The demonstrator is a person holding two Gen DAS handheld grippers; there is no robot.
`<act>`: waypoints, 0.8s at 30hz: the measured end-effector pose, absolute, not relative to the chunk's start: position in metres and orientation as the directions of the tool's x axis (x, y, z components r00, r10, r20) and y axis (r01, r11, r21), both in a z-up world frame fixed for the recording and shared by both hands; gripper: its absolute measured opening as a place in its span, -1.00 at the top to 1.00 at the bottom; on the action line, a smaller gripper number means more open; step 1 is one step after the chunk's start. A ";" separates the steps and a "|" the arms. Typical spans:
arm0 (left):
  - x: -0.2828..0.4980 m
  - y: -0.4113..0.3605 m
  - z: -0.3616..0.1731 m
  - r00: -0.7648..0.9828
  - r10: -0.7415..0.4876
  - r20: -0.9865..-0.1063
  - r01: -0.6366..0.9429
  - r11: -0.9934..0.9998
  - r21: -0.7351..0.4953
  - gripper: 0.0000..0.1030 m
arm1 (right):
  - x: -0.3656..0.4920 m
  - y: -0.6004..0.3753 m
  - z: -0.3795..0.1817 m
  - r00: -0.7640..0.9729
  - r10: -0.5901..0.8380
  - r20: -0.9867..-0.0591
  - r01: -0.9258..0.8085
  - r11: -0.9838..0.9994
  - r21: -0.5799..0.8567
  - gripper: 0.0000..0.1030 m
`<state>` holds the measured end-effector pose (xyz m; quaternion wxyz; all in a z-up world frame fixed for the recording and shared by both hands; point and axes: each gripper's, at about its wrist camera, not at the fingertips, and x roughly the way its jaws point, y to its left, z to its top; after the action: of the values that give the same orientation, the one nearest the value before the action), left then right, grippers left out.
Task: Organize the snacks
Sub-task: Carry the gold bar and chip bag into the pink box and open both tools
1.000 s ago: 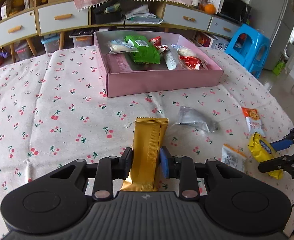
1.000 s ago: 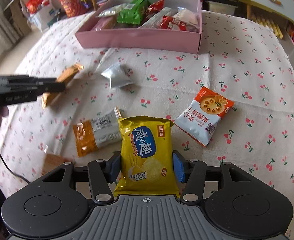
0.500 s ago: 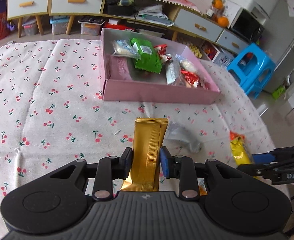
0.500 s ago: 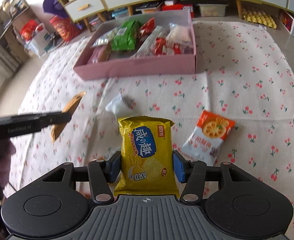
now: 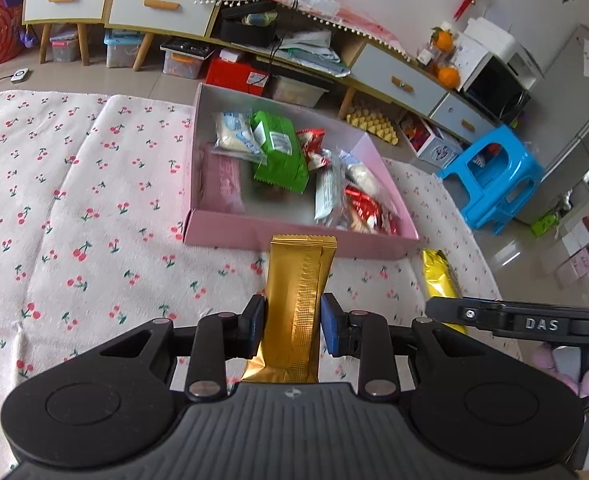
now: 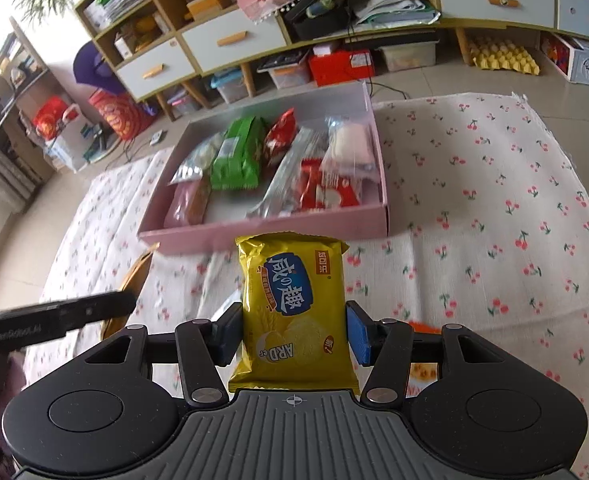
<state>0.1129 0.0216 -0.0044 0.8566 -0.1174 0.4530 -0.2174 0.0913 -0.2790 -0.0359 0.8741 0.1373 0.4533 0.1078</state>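
Note:
My left gripper (image 5: 292, 330) is shut on a long gold snack bar (image 5: 299, 300), held in the air just short of the near wall of the pink box (image 5: 254, 232). My right gripper (image 6: 294, 330) is shut on a yellow cracker packet (image 6: 294, 304), also raised in front of the pink box (image 6: 254, 230). The box holds several snacks, among them a green packet (image 5: 280, 156) and red-and-white packets (image 6: 322, 194). The right gripper's finger and the yellow packet (image 5: 440, 280) show at the right of the left wrist view. The left gripper's finger and the gold bar (image 6: 134, 276) show at the left of the right wrist view.
The table has a white cloth with cherries (image 5: 74, 208). An orange packet (image 6: 422, 368) lies on the table, partly hidden behind my right gripper. A blue stool (image 5: 494, 180) stands beyond the table at the right. Low cabinets (image 6: 234, 40) line the far wall.
Both grippers have risen off the table with their snacks and moved toward the pink box. The silver packet and striped packet on the table have dropped out of view.

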 end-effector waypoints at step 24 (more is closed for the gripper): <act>0.179 -0.001 -0.012 0.652 -0.427 -0.627 0.132 0.878 -0.461 0.47 | 0.170 -0.277 -0.040 0.700 0.375 -0.608 0.082 0.803 0.590 -0.01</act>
<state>0.1786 -0.0009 -0.0116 0.8885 -0.1907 0.3865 -0.1574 0.1695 -0.2768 -0.0400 0.8710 0.3023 0.3780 0.0841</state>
